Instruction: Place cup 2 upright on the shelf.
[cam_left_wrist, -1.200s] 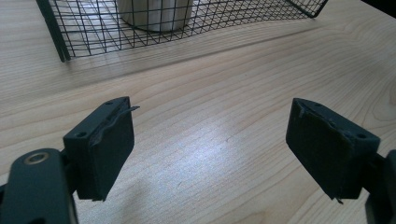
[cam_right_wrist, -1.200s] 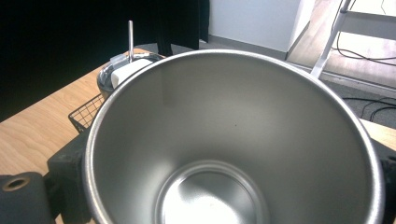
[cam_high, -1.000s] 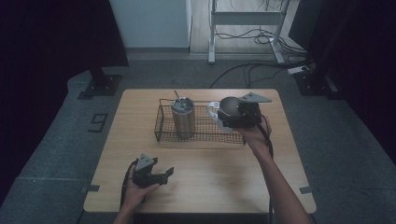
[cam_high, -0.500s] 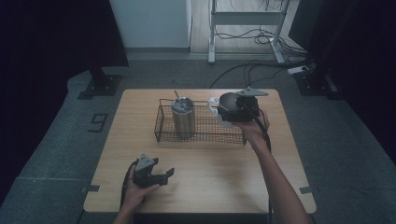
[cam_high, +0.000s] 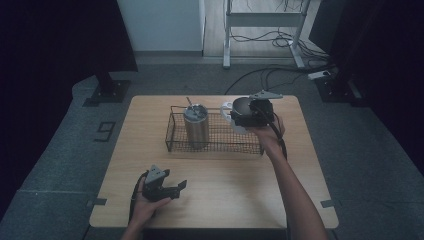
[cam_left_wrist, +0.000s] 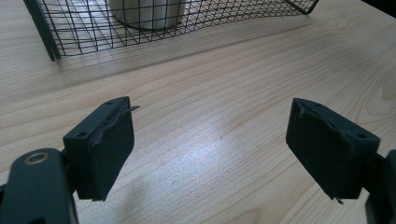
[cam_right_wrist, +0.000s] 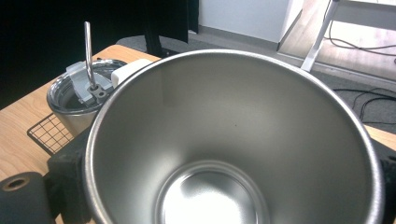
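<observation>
Right gripper view: smooth round steel cup (cam_right_wrist: 233, 140), lidded tumbler (cam_right_wrist: 77, 105), wire basket (cam_right_wrist: 49, 135).

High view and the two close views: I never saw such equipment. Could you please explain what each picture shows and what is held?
There is no machine here. A person holds a hand tool with a two-jaw claw in each hand.

The high view comes from a camera above the wooden table and looks down on it. Each close view comes from a small camera on one claw and looks along its black jaws.

On the table stands a wire basket. A lidded cup with a straw is inside.

The left claw is open and empty, low over the table's near side. The right claw grips an empty steel cup near the basket's right end.
</observation>
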